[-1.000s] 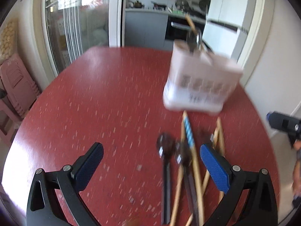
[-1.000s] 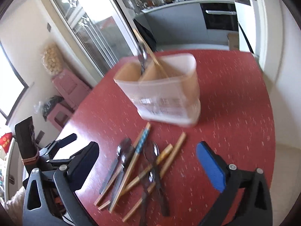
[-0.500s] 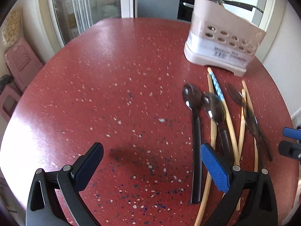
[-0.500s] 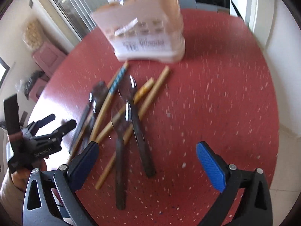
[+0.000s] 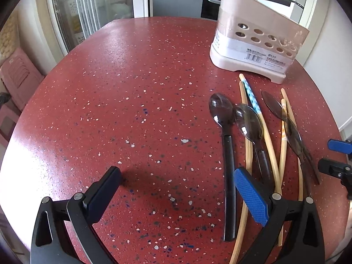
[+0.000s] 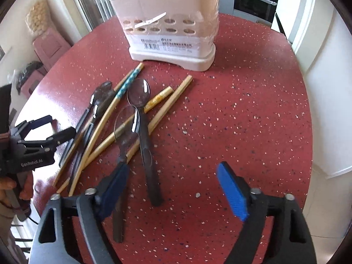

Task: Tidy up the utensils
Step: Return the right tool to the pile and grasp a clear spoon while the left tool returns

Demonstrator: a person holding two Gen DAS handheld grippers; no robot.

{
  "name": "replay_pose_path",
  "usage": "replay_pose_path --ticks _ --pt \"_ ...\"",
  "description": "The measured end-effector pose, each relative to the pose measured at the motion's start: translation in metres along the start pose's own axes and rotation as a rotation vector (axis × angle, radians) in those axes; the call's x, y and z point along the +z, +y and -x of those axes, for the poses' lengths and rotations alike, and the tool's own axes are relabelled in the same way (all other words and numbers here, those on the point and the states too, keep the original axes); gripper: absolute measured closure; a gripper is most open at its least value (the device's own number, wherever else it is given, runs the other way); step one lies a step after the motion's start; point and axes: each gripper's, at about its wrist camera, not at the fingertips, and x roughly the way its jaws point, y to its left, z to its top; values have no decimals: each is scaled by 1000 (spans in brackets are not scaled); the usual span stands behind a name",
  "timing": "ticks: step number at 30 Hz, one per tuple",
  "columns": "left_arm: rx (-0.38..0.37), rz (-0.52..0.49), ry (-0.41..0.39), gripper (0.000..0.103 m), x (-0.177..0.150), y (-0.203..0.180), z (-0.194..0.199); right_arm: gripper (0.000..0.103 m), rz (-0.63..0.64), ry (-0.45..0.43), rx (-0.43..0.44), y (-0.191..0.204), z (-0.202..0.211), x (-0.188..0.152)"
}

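Observation:
A pile of dark spoons and bamboo chopsticks lies on the red table, in front of a pink utensil holder that has a spoon and a chopstick standing in it. The pile also shows in the right wrist view, with a spoon and chopsticks before the holder. My left gripper is open and empty, low over the table just left of the pile. My right gripper is open and empty, over the spoon handles.
The red speckled table is round, with edges close on the right. Pink stools stand on the floor to the left. A kitchen counter and oven are behind the holder.
Both grippers have tilted down and moved closer to the table and the pile. The holder has moved up and away in both views. Both stay open.

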Motion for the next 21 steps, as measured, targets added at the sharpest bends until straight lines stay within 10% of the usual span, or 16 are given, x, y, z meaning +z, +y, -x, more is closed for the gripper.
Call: replay_pose_path --ticks 21 --pt "-19 -112 96 0 54 -22 -23 66 185 167 -21 35 -39 64"
